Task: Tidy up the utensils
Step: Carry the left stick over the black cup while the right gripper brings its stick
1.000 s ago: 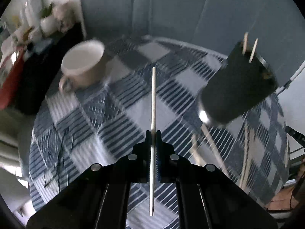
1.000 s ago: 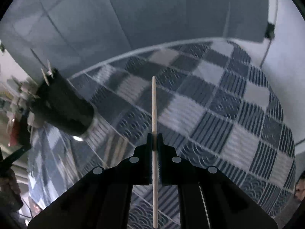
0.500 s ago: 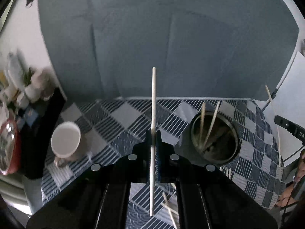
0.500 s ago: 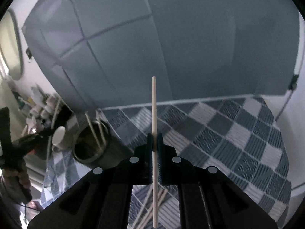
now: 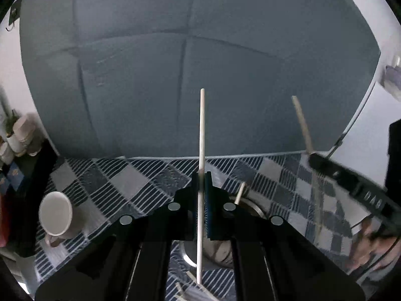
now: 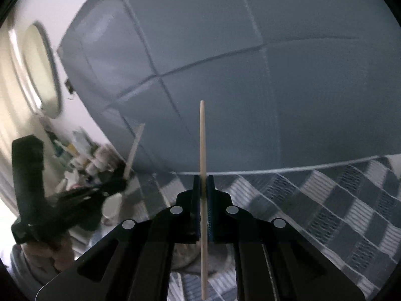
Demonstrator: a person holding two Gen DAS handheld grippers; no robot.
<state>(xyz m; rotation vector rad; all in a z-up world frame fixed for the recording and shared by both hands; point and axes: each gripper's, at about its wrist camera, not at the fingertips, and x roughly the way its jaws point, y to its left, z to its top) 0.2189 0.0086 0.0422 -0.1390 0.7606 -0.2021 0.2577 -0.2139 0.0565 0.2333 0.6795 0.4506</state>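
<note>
Both of my grippers have swung closer over the round metal holder [image 5: 253, 207], which half a second ago was sitting clear ahead of my left gripper [image 5: 201, 175] and is now lying mostly hidden beneath its fingers. My left jaws are pinching a pale chopstick [image 5: 202, 135] upright, its tip rising against the grey-blue sofa back [image 5: 175, 75]. My right gripper [image 6: 203, 179] is clamping a second chopstick [image 6: 202, 145] the same way, pointed end up. One more stick [image 5: 240, 193] is leaning out of the holder just right of my left fingers. A white mug [image 5: 56, 217] is standing on the blue checked tablecloth [image 5: 130, 183], well off to the left. Loose chopsticks [image 5: 190, 289] are lying on the cloth below.
</note>
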